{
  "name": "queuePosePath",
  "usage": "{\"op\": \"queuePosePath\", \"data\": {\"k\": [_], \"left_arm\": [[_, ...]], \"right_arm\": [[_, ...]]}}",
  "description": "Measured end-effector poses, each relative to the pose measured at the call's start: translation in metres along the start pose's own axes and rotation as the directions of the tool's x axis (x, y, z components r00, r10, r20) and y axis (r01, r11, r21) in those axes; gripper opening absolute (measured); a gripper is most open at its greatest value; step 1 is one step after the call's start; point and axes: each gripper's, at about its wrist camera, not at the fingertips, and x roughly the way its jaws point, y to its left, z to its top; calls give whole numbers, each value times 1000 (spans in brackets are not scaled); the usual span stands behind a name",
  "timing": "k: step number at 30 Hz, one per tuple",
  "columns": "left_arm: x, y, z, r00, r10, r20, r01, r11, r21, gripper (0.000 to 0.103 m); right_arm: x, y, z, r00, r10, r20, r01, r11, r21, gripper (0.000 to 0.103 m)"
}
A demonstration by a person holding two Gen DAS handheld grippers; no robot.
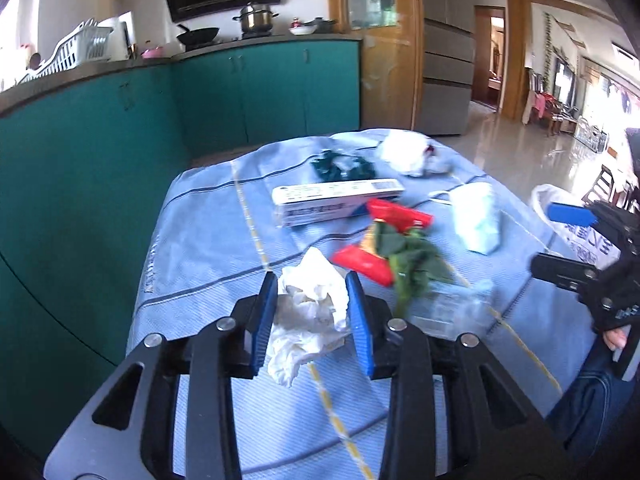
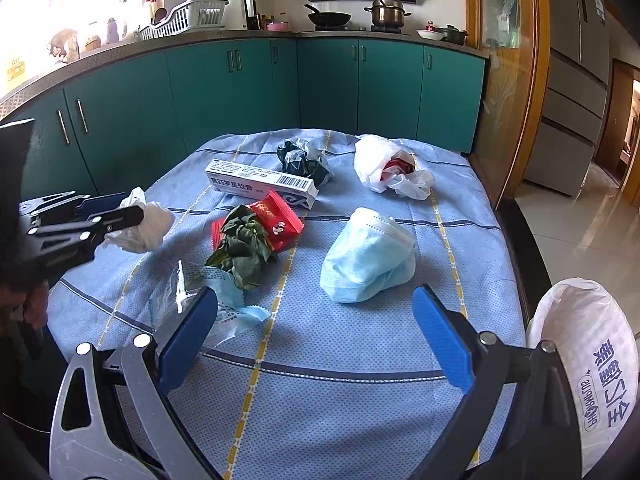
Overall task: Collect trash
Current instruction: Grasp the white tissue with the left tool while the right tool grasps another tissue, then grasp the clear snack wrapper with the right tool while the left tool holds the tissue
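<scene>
**Left gripper clamps a crumpled tissue over the cluttered table**

The left gripper [image 1: 312,300] has its blue fingers [image 1: 264,320] drawn in close on a crumpled white tissue [image 1: 310,312], which bulges between the pads and hangs below them. From the right wrist view the same tissue [image 2: 146,222] appears lifted just above the left edge of the table [image 2: 360,412], which is covered by a blue checked cloth.

The right gripper [image 2: 316,336] stands with its fingers [image 2: 440,344] spread wide and nothing between them, poised over the near side of the table. Just to its right, off the table's edge, sits a white plastic bag [image 2: 592,360] with blue printing.

Other trash lies on the cloth: a light blue face mask [image 2: 368,260] near the middle, a red snack wrapper [image 2: 276,220] with wilted green leaves [image 2: 244,248] resting partly on it, and a clear plastic wrapper [image 2: 192,296] just beside the right gripper's left finger. Farther back are a long white ointment box [image 2: 260,184], a dark crumpled wrapper [image 2: 304,160], and a white plastic bag with something red inside [image 2: 388,170].

Teal kitchen cabinets [image 2: 240,92] run behind the table.
</scene>
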Motion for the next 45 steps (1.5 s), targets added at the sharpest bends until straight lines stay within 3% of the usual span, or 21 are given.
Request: {"op": "queuePosePath", "data": {"k": [4, 9, 16, 19, 22, 29, 31, 33, 34, 45], "left_arm": [[-7, -5, -5, 1000, 9, 3, -9, 1000, 11, 36], [-22, 10, -5, 997, 57, 52, -54, 997, -63, 36], [-29, 38, -2, 986, 152, 69, -139, 975, -172, 36], [-29, 43, -4, 986, 152, 67, -137, 973, -184, 37], [-31, 44, -5, 986, 150, 68, -136, 975, -178, 38], [-33, 40, -4, 987, 140, 80, -124, 977, -171, 39], [-34, 38, -3, 987, 138, 83, -123, 979, -166, 39], [-35, 36, -4, 987, 135, 86, -120, 980, -160, 39], [-35, 36, -4, 987, 134, 87, -119, 980, -158, 39], [-38, 33, -4, 987, 132, 97, -116, 982, -152, 40]], "right_arm": [[1, 0, 0, 1000, 1, -2, -1, 1000, 4, 96], [-1, 5, -1, 999, 47, 9, -47, 999, -3, 96], [7, 58, 3, 987, 156, -36, -159, 983, -94, 96], [20, 85, 4, 989, 133, -65, -143, 971, -192, 96], [38, 99, -2, 994, 53, -97, -77, 962, -263, 96], [57, 100, -18, 983, 51, -175, -98, 958, -271, 96], [56, 100, -19, 979, 82, -186, -128, 959, -252, 93], [56, 101, -20, 976, 98, -195, -146, 957, -249, 77], [56, 101, -22, 975, 98, -199, -148, 956, -253, 75], [29, 84, -29, 985, 106, -136, -134, 968, -212, 71]]}}
